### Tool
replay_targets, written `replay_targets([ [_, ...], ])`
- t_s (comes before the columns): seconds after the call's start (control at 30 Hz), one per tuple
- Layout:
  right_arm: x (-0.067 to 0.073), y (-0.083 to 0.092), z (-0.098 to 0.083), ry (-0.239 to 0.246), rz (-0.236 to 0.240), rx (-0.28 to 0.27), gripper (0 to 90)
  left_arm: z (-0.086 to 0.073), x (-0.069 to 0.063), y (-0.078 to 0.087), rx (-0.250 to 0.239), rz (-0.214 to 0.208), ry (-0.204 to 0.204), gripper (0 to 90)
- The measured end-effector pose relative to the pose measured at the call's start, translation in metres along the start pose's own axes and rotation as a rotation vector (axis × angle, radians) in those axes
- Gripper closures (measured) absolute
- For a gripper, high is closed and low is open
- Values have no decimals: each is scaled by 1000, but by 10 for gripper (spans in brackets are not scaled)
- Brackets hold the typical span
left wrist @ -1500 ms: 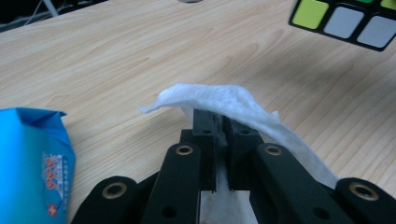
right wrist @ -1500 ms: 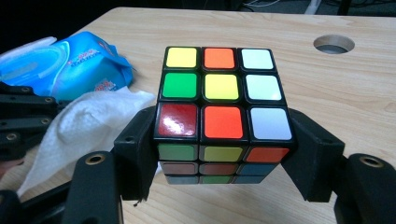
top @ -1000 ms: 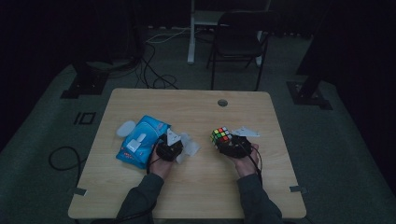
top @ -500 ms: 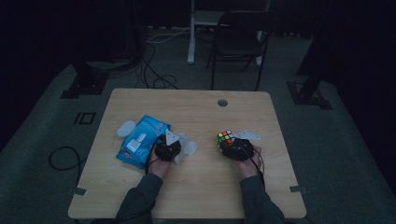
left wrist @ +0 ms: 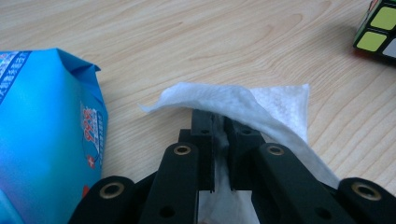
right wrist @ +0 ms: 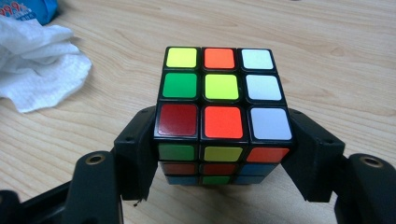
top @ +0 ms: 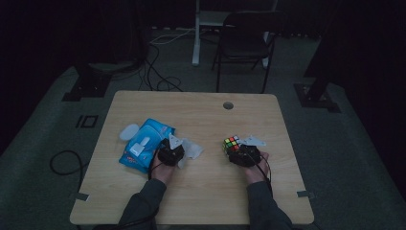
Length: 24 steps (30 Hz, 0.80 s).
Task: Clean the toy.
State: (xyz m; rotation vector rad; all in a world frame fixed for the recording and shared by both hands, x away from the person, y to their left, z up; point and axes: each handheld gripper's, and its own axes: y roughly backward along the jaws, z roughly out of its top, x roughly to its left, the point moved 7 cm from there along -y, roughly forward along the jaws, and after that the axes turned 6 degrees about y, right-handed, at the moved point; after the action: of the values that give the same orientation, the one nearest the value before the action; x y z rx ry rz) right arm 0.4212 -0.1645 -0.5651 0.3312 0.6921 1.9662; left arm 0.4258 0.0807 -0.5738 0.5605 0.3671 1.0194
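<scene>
1. The puzzle cube (right wrist: pixel 223 116) sits between the jaws of the right gripper (right wrist: pixel 223 154), its two side faces pressed by the black pads, its bottom close to or on the table (top: pixel 201 201); which, I cannot tell. In the high view the cube (top: pixel 231 143) lies right of the table's middle, a little farther right than a second ago, so it has been carried or slid slightly outward.
2. The white wipe (left wrist: pixel 243 105) is pinched in the narrow jaws of the left gripper (left wrist: pixel 219 135), draped over their tips, its far edge resting on the wood. It has hardly moved.
3. Judged from this, both things are now in hand, and the wipe could next be brought to the cube, which is still well apart from it.
4. The blue wipe pack (top: pixel 143 148) lies just left of the left gripper (top: pixel 171 152), untouched.
</scene>
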Motion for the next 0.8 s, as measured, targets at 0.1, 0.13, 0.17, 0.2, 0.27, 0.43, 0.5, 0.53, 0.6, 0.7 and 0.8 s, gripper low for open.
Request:
replay_targets([
  [0.1, -1, -2, -2, -6, -2, 6, 343, -1, 1, 0, 2, 3, 2, 841],
  [0.13, -1, -2, -3, -8, -2, 8, 343, -1, 2, 0, 2, 5, 3, 841],
  [0.17, -2, -2, -3, -11, -1, 8, 343, -1, 2, 0, 2, 6, 4, 841],
  [0.2, -2, -2, -3, -11, -1, 8, 343, -1, 2, 0, 2, 6, 4, 841],
  [0.27, -3, -3, -4, -12, -5, 10, 343, -2, 5, 0, 7, 11, 11, 840],
  [0.43, -3, -4, -5, -8, -5, 10, 343, -4, 7, 0, 14, 15, 14, 834],
  [0.5, -3, -4, -5, -5, -4, 10, 343, -4, 7, 0, 15, 16, 17, 832],
  [0.53, -2, -4, -6, 0, -5, 11, 342, -5, 7, 0, 16, 15, 16, 830],
  [0.6, -2, -4, -6, 9, -5, 12, 342, -5, 7, 0, 18, 15, 15, 825],
  [0.7, -2, -4, -7, 18, -5, 11, 341, -6, 7, 0, 19, 14, 16, 814],
  [0.8, -1, -4, -7, 30, -6, 14, 338, -6, 7, 0, 17, 13, 19, 780],
])
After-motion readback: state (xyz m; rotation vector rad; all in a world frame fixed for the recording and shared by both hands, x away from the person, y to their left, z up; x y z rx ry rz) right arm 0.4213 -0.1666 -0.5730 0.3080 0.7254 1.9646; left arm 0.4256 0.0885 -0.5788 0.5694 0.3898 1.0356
